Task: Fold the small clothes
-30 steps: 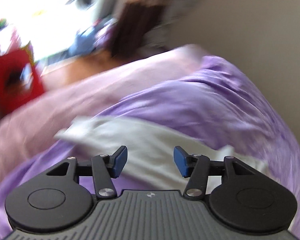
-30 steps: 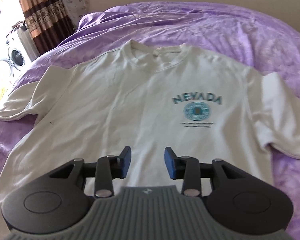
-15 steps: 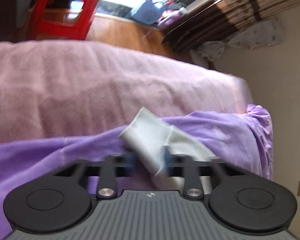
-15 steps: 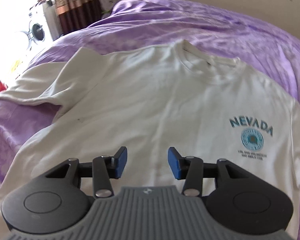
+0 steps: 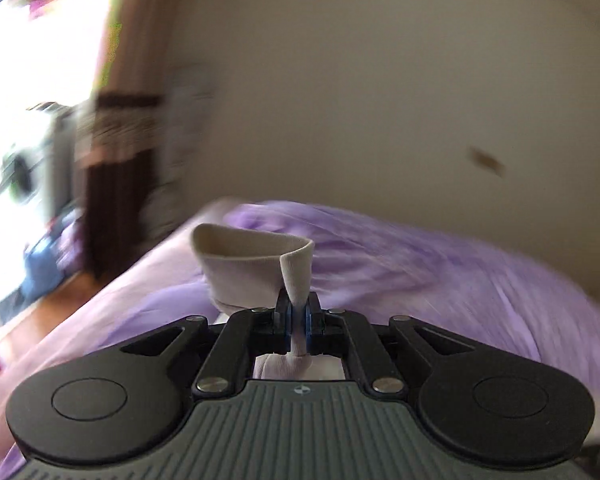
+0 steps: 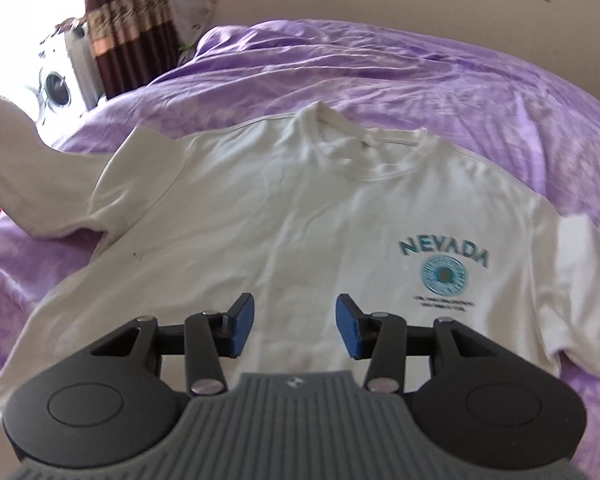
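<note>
1. White T-shirt (image 6: 284,232), chest print up, spread flat on purple bedspread (image 6: 420,80); laid out so, probably for folding sleeves inward.
2. Left gripper (image 5: 298,326): clamped on sleeve (image 5: 256,268), cuff lifted clear of bed.
3. Right gripper (image 6: 295,326): pads apart, empty, poised over lower front.
4. Hem hidden behind right gripper body; right sleeve cut off at frame edge; left view motion-blurred.

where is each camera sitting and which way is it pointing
Left wrist: on the left gripper, facing along the bed toward the wall; its jaws pinch the shirt's sleeve.
Right wrist: on the right gripper, angled down over the white shirt; its jaws stand open, nothing between.
Shared: the same sleeve, raised at the right view's left edge, and the purple bedspread.
</note>
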The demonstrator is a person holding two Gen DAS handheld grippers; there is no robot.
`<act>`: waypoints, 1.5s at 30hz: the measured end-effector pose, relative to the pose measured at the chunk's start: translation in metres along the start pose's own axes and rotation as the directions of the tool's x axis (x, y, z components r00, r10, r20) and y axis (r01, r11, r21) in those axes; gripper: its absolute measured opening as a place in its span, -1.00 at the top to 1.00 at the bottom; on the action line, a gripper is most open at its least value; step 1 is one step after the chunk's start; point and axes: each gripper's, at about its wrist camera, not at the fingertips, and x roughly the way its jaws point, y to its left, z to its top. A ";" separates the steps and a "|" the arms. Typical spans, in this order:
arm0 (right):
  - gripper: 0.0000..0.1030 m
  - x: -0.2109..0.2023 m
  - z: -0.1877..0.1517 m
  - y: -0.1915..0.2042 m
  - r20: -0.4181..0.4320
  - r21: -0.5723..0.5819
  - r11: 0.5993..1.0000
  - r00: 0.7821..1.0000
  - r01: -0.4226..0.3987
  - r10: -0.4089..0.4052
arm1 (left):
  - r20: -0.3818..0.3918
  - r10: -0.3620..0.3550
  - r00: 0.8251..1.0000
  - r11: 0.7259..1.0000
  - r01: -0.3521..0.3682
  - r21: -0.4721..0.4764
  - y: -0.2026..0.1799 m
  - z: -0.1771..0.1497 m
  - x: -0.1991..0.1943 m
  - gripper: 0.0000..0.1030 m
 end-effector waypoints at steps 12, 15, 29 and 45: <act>0.38 0.001 -0.030 -0.063 -0.058 0.264 0.963 0.995 -0.062 0.080 | -0.546 -0.197 0.814 0.963 0.265 0.048 -0.131 -0.151 0.112 0.60; 0.38 0.009 -0.036 -0.062 -0.076 0.291 0.952 0.990 -0.094 0.121 | -0.584 -0.336 0.739 0.939 0.311 -0.147 -0.108 -0.153 0.114 0.07; 0.70 0.054 -0.012 -0.021 -0.050 0.429 0.850 0.932 -0.305 0.360 | -0.489 -0.190 0.851 0.980 0.133 -0.149 0.011 -0.117 0.070 -0.09; 1.00 0.041 -0.013 -0.020 0.011 0.443 0.822 0.919 -0.357 0.393 | -0.506 -0.114 0.855 0.992 0.072 -0.101 0.010 -0.134 0.092 0.08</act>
